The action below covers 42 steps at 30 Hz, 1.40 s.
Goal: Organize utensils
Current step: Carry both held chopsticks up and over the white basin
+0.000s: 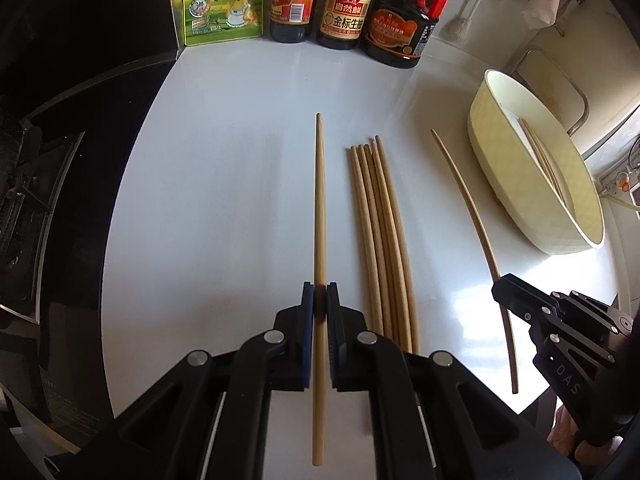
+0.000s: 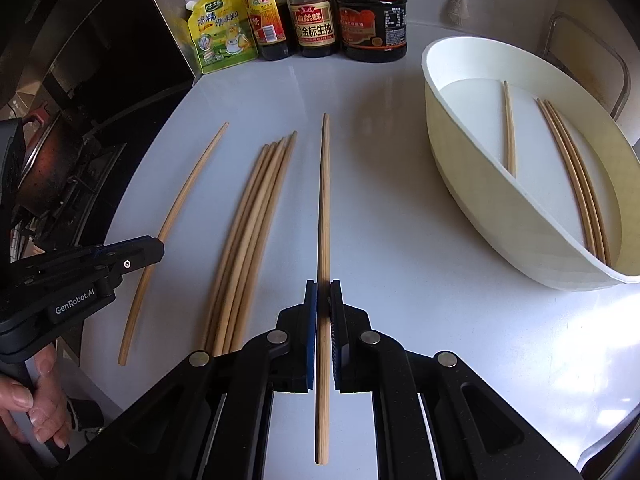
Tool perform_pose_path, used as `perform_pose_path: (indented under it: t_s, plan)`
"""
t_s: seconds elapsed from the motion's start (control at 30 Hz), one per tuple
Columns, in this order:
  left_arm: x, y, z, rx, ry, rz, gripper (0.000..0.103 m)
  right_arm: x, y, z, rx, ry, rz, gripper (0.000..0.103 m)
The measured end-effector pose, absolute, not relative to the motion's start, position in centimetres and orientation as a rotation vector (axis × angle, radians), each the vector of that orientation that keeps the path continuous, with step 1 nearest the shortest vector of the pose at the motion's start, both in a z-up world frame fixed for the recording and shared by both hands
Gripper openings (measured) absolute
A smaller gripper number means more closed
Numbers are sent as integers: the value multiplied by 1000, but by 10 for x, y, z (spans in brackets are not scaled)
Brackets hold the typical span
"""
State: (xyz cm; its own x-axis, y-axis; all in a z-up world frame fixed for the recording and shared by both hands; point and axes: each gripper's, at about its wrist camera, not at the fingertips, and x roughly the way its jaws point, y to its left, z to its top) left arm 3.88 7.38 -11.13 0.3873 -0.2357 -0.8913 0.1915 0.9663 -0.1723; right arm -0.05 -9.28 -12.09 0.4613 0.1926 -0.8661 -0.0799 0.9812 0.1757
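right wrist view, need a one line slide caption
Right gripper shut on a chopstick, loose bundle left, cream oval bin right.

Both grippers point steeply down side by side, the left gripper (image 1: 320,292) and the right gripper (image 2: 323,292) each with jaws clamped tight, a bare hand (image 2: 34,404) wrapped round the left one's handle.

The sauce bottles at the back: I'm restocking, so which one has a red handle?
The widest, dark jug-like bottle, rightmost in the row, has the red handle at its neck. The two slimmer bottles beside it have none.
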Motion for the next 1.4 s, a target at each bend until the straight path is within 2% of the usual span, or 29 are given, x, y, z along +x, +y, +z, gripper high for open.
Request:
perform_pose_path:
  t_s: [0.37,0.77,1.03,1.4]
  plan:
    - [45,27,-63,-22,1075,-325,7,-1,-140,-75,165,994,142,6]
    - [74,-109,-17,55,975,-504,7,10,-261,-48,269,917,-35,6]
    - [106,-175,-23,97,971,-534,7,35,-315,-53,287,902,-93,6]
    - [138,-207,-49,133,1031,-497,7,76,-338,-82,308,970,-76,6]
